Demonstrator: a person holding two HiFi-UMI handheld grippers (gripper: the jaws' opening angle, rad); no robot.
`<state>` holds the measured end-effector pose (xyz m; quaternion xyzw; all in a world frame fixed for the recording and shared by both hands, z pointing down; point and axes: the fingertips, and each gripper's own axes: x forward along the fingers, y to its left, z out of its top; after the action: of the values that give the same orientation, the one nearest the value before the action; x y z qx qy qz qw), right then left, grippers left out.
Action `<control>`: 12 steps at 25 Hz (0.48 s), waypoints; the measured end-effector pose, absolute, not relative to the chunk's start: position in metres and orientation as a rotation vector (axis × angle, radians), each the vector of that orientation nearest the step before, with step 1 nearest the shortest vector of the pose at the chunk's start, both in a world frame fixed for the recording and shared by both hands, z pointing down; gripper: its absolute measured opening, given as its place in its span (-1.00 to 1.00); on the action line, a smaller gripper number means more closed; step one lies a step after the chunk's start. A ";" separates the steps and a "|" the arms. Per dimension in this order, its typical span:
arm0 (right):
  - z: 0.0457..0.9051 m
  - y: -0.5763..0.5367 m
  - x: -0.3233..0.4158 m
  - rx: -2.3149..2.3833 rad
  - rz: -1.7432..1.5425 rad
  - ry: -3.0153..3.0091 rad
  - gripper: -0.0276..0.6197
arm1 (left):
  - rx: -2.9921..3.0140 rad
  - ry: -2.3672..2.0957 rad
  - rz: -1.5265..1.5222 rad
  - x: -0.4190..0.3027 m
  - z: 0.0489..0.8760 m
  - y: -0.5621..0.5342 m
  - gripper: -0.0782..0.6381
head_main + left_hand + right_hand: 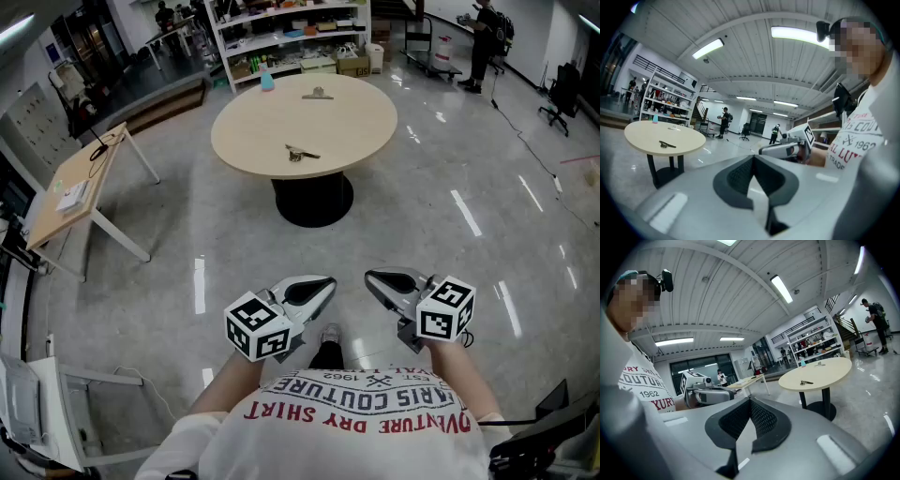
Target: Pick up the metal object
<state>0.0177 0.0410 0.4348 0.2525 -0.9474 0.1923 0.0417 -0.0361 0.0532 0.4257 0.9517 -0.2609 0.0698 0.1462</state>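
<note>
Nothing of the pickup is done yet. The metal object [302,153], a small dark piece with a thin arm sticking out, lies untouched near the middle of the round table [244,141] in the upper centre of the head view. A second, clip-like piece [317,94] sits towards the table's far edge. Judging by the wide stretch of bare floor [234,244] between the person and the table, the whole approach, the reach and the grasp are all left to do.

Both hands are held low and close to the body at the bottom of the head view, side by side and apart. The left tool [323,284] and the right tool [373,278] point ahead towards the table, tilted only slightly down. In its own view the left tool [752,159] has its jaws pressed together on nothing. The right tool [749,401] is likewise closed and empty. The object [667,144] shows far off in each gripper view, at mid-left in the left one and centre-right in the other [805,382].
</note>
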 end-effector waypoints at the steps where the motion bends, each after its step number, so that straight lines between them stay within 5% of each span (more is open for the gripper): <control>1: 0.437 0.016 0.014 0.784 0.585 -2.895 -0.91 | 2.740 -0.757 0.202 -0.042 0.427 0.028 -0.77; 12: 0.409 -0.229 -0.031 0.822 0.515 -2.907 -0.91 | 2.738 -0.878 0.211 -0.121 0.408 -0.213 -0.77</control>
<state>-0.0312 -0.2295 0.4088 0.2681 -0.9478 0.1680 0.0387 -0.1207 -0.2128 0.4077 0.9417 -0.3021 0.0726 0.1288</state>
